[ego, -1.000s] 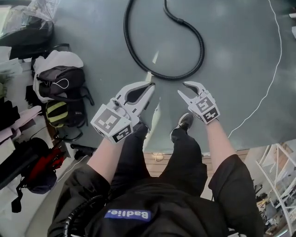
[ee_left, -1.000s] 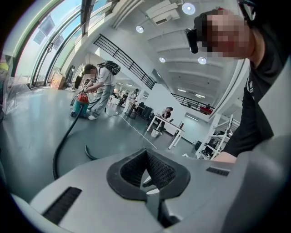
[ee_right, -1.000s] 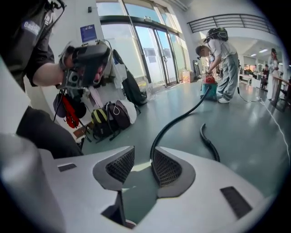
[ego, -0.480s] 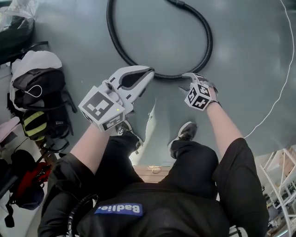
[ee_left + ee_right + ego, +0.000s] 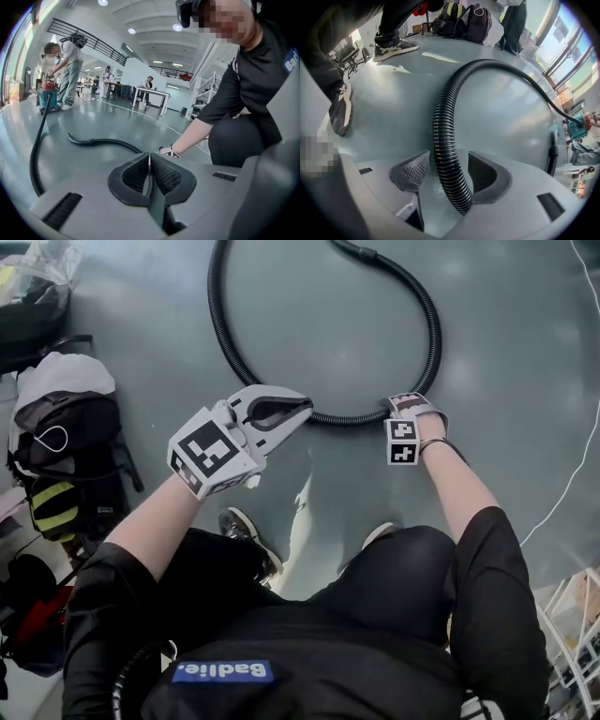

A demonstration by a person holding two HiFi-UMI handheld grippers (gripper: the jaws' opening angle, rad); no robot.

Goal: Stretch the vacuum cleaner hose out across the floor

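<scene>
On the floor (image 5: 525, 296), 1 hose (image 5: 434, 334) lies inside the opening right claw (image 5: 447, 161); left claw (image 5: 149, 159) closed.

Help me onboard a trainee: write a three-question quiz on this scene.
1. True or false: the hose lies in a straight line on the floor.
2. What stands between the jaws of the right hand-held gripper? A. hose B. white cable C. shoe
3. Is the left hand-held gripper open or shut?

Key
1. False: it curves in a wide loop.
2. A. The jaws are opening around the hose and the pads do not press on it.
3. Shut, jaws together.
</scene>
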